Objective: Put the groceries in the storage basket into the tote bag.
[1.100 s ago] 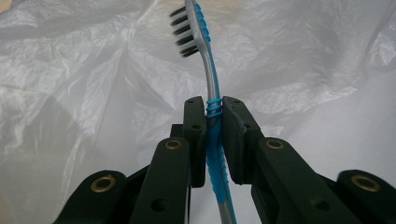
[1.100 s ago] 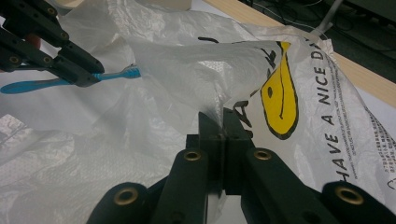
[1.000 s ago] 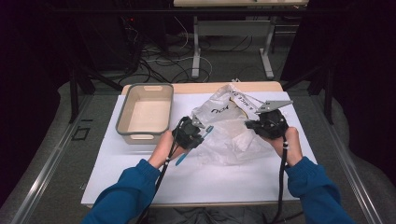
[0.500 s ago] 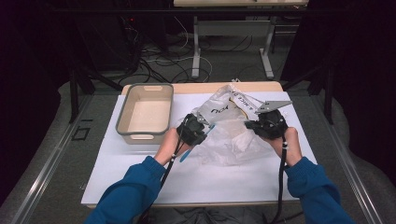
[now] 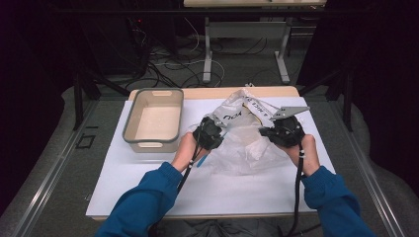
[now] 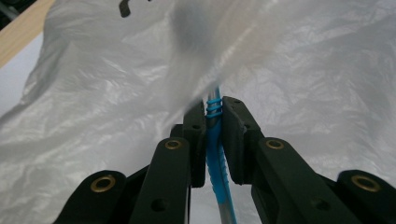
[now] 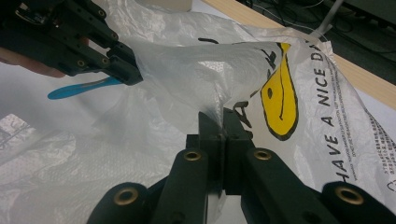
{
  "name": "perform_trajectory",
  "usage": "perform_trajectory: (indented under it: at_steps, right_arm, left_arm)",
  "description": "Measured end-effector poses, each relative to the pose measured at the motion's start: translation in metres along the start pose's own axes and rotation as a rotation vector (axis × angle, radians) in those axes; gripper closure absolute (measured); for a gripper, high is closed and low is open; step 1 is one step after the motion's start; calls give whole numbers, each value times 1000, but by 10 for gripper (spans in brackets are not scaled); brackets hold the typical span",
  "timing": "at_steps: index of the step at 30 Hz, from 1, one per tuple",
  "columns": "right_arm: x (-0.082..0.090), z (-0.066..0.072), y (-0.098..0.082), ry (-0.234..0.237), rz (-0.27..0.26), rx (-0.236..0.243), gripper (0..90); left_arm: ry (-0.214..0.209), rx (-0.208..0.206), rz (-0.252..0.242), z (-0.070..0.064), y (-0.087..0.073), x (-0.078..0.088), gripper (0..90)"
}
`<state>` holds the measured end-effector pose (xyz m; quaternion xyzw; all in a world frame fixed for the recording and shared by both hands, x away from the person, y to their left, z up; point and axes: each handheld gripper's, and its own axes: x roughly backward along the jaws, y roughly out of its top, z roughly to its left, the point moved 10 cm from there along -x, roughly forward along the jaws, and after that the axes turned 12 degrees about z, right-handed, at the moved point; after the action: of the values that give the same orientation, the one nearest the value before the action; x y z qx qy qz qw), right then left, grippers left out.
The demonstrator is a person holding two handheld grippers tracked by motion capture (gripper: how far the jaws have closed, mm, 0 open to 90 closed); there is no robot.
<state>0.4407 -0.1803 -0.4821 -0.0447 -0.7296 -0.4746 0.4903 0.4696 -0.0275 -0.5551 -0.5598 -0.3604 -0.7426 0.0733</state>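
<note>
Overhead, the bag (image 5: 242,133) is lying crumpled on the counter (image 5: 148,182), right of the tub (image 5: 154,120). The left gripper (image 5: 213,129) and right gripper (image 5: 274,132) are meeting the bag's top from either side, each in a hand.

Along the left gripper (image 6: 214,112), the jaws are clenching a blue toothbrush (image 6: 217,172), its upper end passing under the bag (image 6: 107,93) film.

Along the right gripper (image 7: 219,122), the jaws are pinching a fold of the bag (image 7: 280,93) tight. Opposite, the left gripper (image 7: 133,74) is showing the toothbrush (image 7: 77,89) handle sticking out behind its jaws.
</note>
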Motion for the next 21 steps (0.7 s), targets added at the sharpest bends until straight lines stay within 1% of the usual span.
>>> perform_trajectory:
  at_steps: [1, 2, 4, 5, 6, 7, 8, 9, 10, 12, 14, 15, 19, 21]
  right_arm:
    - [1, 0, 0, 2, 3, 0, 900]
    - [1, 0, 0, 3, 0, 1, 900]
    - [1, 0, 0, 3, -2, 3, 900]
    - [1, 0, 0, 4, -2, 3, 900]
    - [1, 0, 0, 4, -2, 3, 900]
    - [1, 1, 0, 7, -1, 3, 900]
    - [1, 0, 0, 5, -1, 6, 900]
    - [1, 1, 0, 7, 2, 3, 900]
    - [0, 2, 0, 3, 0, -3, 900]
    - [0, 1, 0, 3, 0, 2, 900]
    - [0, 1, 0, 4, -1, 1, 900]
    - [0, 1, 0, 2, 1, 1, 900]
    - [0, 2, 0, 5, 3, 3, 900]
    - [0, 1, 0, 5, 3, 2, 900]
  left_arm:
    - [3, -1, 8, 1, 1, -1, 807]
    - [6, 9, 0, 1, 2, -2, 807]
    - [5, 11, 6, 3, 4, -4, 807]
    - [6, 22, 0, 3, 5, -4, 807]
    - [13, 24, 0, 3, 6, -5, 807]
    - [8, 35, -4, 3, 7, -6, 807]
    - [5, 23, 3, 3, 8, -6, 807]
    - [11, 38, -3, 3, 9, -7, 807]
    - [11, 34, -3, 4, 10, -8, 807]
    - [15, 50, -11, 4, 13, -9, 807]
    - [18, 52, -13, 5, 15, -9, 806]
    - [19, 61, -19, 5, 17, -10, 806]
    - [23, 65, -20, 6, 21, -11, 806]
    - [17, 77, -22, 7, 23, -13, 807]
